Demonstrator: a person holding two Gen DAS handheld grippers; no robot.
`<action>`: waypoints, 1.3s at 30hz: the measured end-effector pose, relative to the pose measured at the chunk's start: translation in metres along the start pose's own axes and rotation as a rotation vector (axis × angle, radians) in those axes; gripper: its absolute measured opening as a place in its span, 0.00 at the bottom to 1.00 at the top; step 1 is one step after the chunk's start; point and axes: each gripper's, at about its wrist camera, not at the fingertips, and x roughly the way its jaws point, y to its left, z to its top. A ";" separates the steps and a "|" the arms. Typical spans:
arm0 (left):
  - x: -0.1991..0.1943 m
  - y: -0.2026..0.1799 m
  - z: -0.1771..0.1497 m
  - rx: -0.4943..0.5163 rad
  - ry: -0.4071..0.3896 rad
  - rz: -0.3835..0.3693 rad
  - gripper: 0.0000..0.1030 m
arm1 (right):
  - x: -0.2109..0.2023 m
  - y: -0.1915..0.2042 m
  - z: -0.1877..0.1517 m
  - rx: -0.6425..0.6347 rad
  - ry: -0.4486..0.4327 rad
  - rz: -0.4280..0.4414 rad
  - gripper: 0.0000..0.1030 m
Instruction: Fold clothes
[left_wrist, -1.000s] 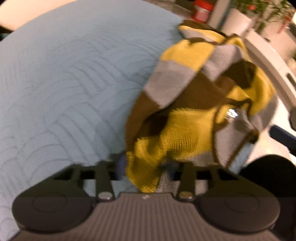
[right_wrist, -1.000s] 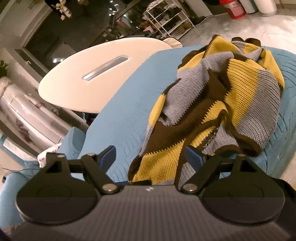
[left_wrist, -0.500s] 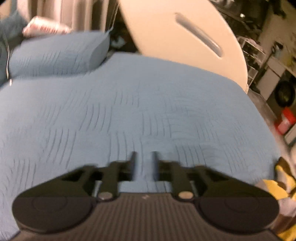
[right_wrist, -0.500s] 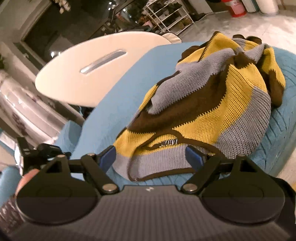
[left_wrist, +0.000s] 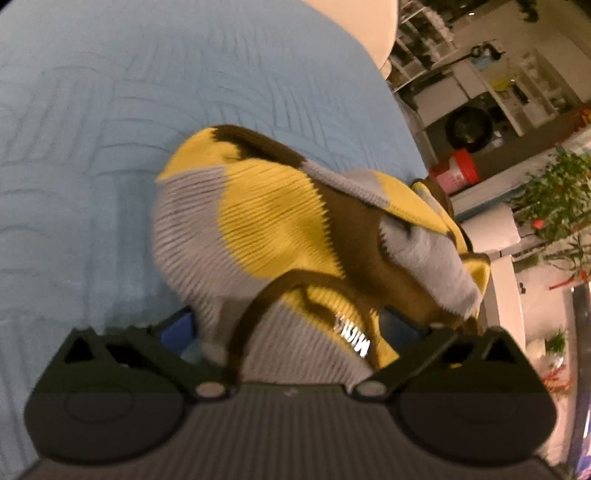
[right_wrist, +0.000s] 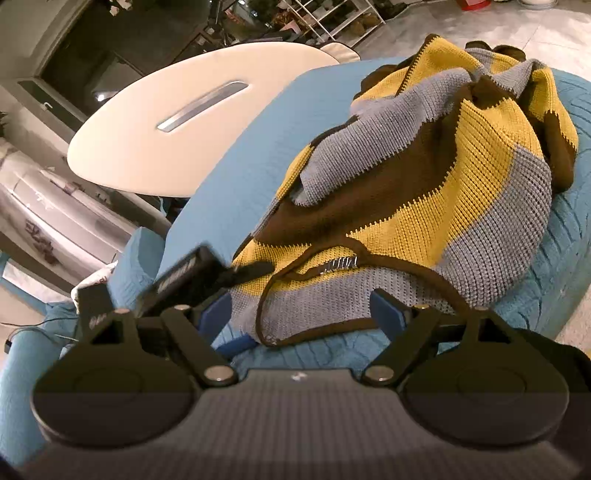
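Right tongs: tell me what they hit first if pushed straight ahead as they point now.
The right tongs, open, point at the crumpled knit sweater lying on the blue bedspread. Its brown-trimmed neckline edge lies between the fingers, so that edge would likely meet them first; depth is unclear.

We see a wide blue quilted cover (right_wrist: 236, 177) with stitched wave lines, spread over a bed or large cushion. Beside it stands an oval white table (right_wrist: 177, 122) with a long metal slot in its top. Beyond the table, wire shelving (right_wrist: 332, 18) lines a dim wall, and the floor (right_wrist: 424, 18) is pale polished tile under warm indoor light. In the left wrist view, a red and white bucket (left_wrist: 456, 171) sits on the floor near a white planter (left_wrist: 491, 229) holding leafy green plants (left_wrist: 554, 195), and white shelves (left_wrist: 480, 85) hold dark round objects.
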 end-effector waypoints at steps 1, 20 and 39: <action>0.003 0.000 0.005 -0.006 0.017 -0.042 0.75 | 0.000 -0.001 0.000 0.004 0.002 0.002 0.82; -0.103 0.077 0.107 -0.037 -0.315 0.263 0.44 | 0.002 -0.004 0.001 0.022 0.010 0.004 0.81; -0.167 0.091 0.038 -0.157 -0.446 0.437 0.86 | 0.006 -0.004 0.002 0.026 0.014 0.011 0.83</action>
